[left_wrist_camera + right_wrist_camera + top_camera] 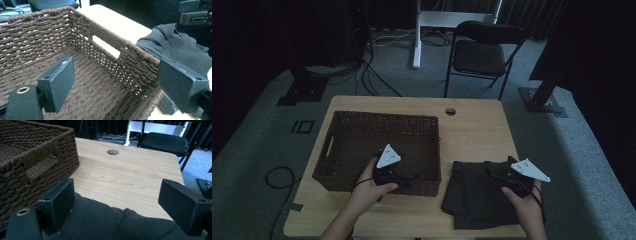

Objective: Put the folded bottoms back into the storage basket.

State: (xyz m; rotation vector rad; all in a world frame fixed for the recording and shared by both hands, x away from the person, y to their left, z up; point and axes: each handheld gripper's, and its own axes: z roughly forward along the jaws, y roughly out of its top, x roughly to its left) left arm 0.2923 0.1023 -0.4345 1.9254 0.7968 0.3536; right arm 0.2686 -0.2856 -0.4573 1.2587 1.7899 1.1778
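A brown wicker basket (362,131) stands on the left half of the wooden table (472,130). A dark grey folded cloth (474,197) lies to its right at the front edge. My left gripper (404,179) hangs open at the basket's front right corner. In the left gripper view its jaws straddle the basket's handled side wall (130,62), with the cloth (175,47) beyond. My right gripper (499,175) is open low over the cloth's far edge. Nothing sits between its jaws in the right gripper view, where the cloth (112,225) lies beneath them and the basket (30,157) stands at the left.
The table has a round cable hole (450,111) near its far edge. A black folding chair (482,52) and white desk legs (417,35) stand behind the table. Cables (279,180) trail on the grey carpet at the left.
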